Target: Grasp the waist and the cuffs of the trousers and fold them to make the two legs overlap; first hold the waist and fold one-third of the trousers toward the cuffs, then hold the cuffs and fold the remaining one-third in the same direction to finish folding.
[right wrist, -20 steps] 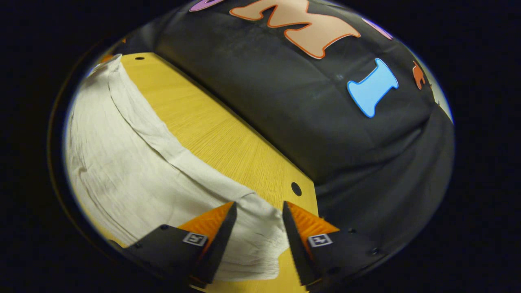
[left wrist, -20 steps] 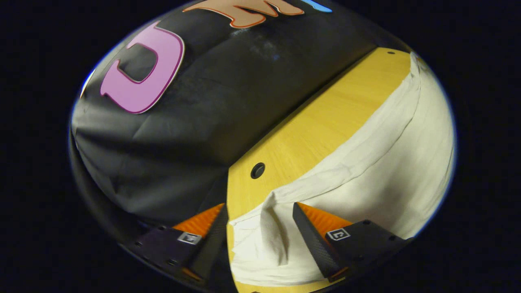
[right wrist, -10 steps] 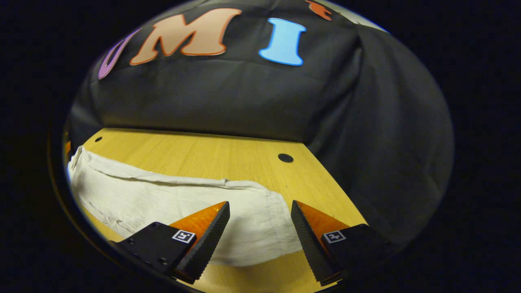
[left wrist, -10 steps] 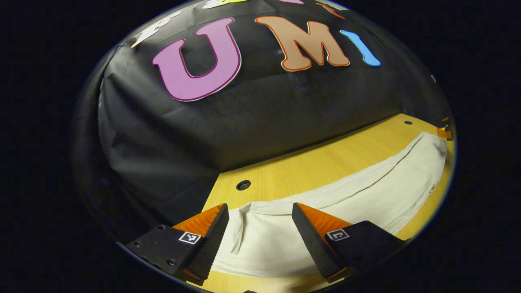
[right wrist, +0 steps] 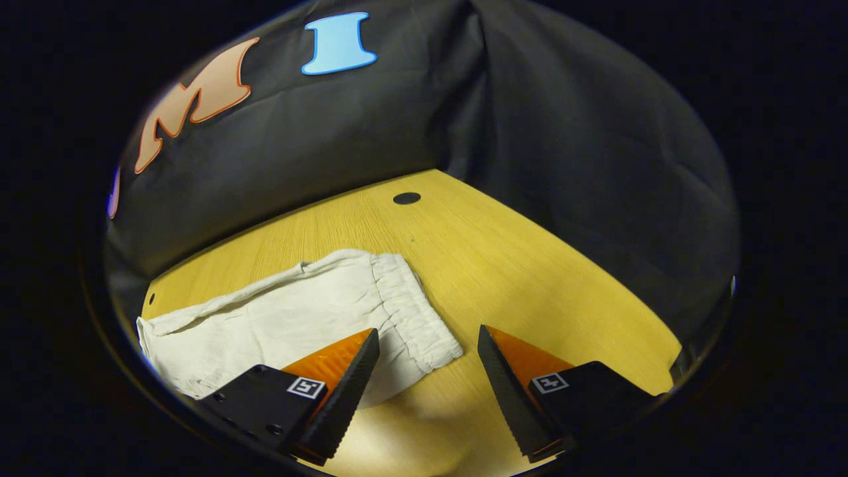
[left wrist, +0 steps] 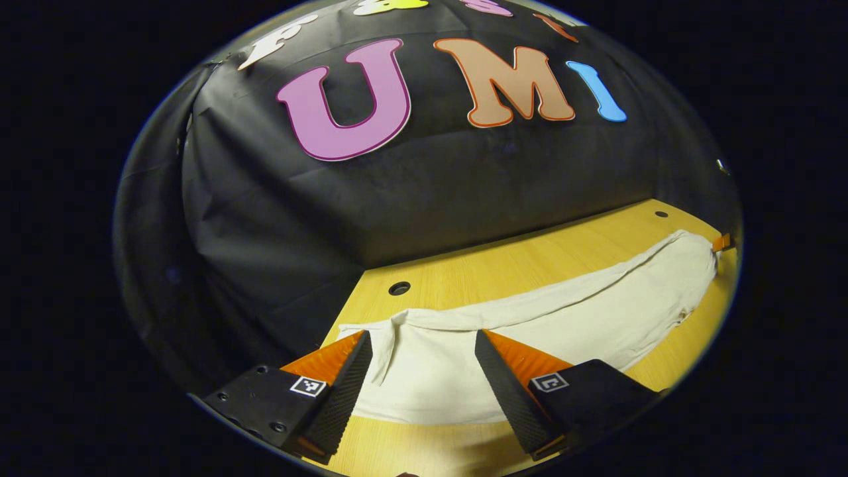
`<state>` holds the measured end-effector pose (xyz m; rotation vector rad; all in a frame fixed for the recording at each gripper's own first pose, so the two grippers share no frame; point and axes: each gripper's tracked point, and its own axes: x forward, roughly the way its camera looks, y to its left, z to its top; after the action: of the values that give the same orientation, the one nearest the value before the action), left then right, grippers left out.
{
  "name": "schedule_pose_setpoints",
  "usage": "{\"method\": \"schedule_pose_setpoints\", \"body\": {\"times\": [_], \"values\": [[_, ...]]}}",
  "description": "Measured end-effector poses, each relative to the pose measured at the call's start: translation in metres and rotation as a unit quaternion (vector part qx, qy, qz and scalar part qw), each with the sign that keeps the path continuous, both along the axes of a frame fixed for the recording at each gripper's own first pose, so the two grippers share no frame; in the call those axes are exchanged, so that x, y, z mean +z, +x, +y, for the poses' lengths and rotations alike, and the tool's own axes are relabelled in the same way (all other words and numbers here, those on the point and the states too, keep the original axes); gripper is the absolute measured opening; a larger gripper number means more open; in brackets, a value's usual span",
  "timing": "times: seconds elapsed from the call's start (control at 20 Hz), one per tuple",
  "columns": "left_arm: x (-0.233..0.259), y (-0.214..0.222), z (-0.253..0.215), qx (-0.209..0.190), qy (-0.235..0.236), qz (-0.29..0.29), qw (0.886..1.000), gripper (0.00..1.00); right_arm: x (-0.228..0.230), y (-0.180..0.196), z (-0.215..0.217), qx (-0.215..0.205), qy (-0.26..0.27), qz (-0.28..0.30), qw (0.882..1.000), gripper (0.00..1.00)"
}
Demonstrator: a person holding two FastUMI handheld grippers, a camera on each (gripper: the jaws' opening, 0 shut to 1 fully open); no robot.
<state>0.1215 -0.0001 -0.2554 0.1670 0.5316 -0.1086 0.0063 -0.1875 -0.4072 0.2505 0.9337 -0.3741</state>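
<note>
The cream trousers (left wrist: 563, 324) lie flat on the yellow wooden table (left wrist: 503, 271) as one long strip. In the left gripper view, their hemmed end (left wrist: 424, 371) rests on the table between and below the fingers of my open left gripper (left wrist: 424, 384), which holds nothing. From there the cloth runs off to the far right. In the right gripper view the trousers (right wrist: 291, 318) end in a gathered elastic waistband (right wrist: 414, 311). My right gripper (right wrist: 427, 391) is open and hovers over the waistband's near corner, with bare table under its right finger (right wrist: 510, 377).
The booth's black cloth wall closes the table's back and sides. Small round holes sit in the tabletop (left wrist: 399, 288) (left wrist: 661, 214) (right wrist: 407, 198). Bare wood (right wrist: 530, 265) stretches to the right of the waistband.
Both views have swung level and both grippers have drawn back from the cloth. The trousers' ends now lie flat. The right gripper has shifted right, off the waistband.
</note>
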Motion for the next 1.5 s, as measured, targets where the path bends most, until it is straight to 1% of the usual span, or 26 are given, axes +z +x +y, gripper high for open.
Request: {"method": "schedule_pose_setpoints", "body": {"times": [0.05, 0.15, 0.2, 0.25, 0.3, 0.35, 0.4, 0.45, 0.5, 0.55, 0.65, 0.7, 0.85, 0.9, 1.05, 1.3, 1.5], "values": [[0.001, -0.004, 0.0, 0.001, 0.001, 0.002, 1.0, 0.96, -0.004, 0.0, 0.003, -0.008, 0.014, 0.002, 1.0, 0.97], [0.004, -0.019, -0.001, 0.004, 0.002, 0.006, 1.0, 0.96, -0.013, -0.003, 0.005, -0.024, 0.033, 0.011, 0.999, 0.97], [0.004, -0.024, -0.003, 0.005, 0.003, 0.006, 1.0, 0.96, -0.015, -0.005, 0.007, -0.03, 0.041, 0.019, 0.999, 0.92], [0.006, -0.026, -0.003, 0.006, 0.004, 0.006, 1.0, 0.96, -0.013, 0.0, 0.005, -0.035, 0.04, 0.008, 0.999, 0.88], [0.008, -0.028, -0.005, 0.005, 0.005, 0.005, 1.0, 0.96, -0.017, -0.001, 0.009, -0.039, 0.05, 0.017, 0.998, 0.85], [0.009, -0.029, -0.006, 0.004, 0.006, 0.004, 1.0, 0.96, -0.015, 0.0, 0.004, -0.043, 0.044, 0.012, 0.998, 0.78], [0.01, -0.032, -0.007, 0.004, 0.009, 0.004, 1.0, 0.96, -0.02, -0.001, 0.003, -0.042, 0.046, 0.018, 0.998, 0.77], [0.01, -0.033, -0.007, 0.004, 0.01, 0.004, 1.0, 0.96, -0.019, -0.002, 0.003, -0.037, 0.051, 0.017, 0.998, 0.68], [0.011, -0.035, -0.009, 0.006, 0.009, 0.005, 1.0, 0.96, -0.02, 0.001, 0.006, -0.029, 0.064, 0.019, 0.997, 0.65], [0.012, -0.036, -0.01, 0.007, 0.006, 0.004, 1.0, 0.96, -0.02, 0.001, 0.009, -0.025, 0.078, 0.023, 0.996, 0.45], [0.014, -0.04, -0.014, 0.01, 0.0, 0.004, 1.0, 0.96, -0.02, 0.005, 0.005, -0.027, 0.08, 0.018, 0.996, 0.22], [0.015, -0.043, -0.016, 0.012, -0.002, 0.005, 1.0, 0.96, -0.017, 0.002, 0.004, -0.021, 0.075, 0.019, 0.997, 0.19], [0.02, -0.05, -0.021, 0.017, -0.01, 0.002, 1.0, 0.96, -0.004, 0.001, -0.005, -0.01, 0.057, 0.018, 0.998, 0.19], [0.02, -0.052, -0.024, 0.017, -0.015, 0.001, 1.0, 0.96, -0.009, 0.004, 0.001, -0.007, 0.051, 0.016, 0.999, 0.19], [0.024, -0.058, -0.02, 0.023, -0.007, 0.003, 1.0, 0.96, -0.002, 0.009, 0.004, 0.006, 0.045, 0.001, 0.999, 0.19], [0.031, -0.058, -0.011, 0.039, -0.024, -0.003, 0.999, 0.96, 0.013, 0.023, 0.005, 0.037, 0.048, -0.057, 0.997, 0.19], [0.028, -0.045, 0.008, 0.034, -0.028, 0.001, 0.999, 0.96, 0.029, 0.033, 0.004, 0.058, 0.058, -0.109, 0.991, 0.19]]}}
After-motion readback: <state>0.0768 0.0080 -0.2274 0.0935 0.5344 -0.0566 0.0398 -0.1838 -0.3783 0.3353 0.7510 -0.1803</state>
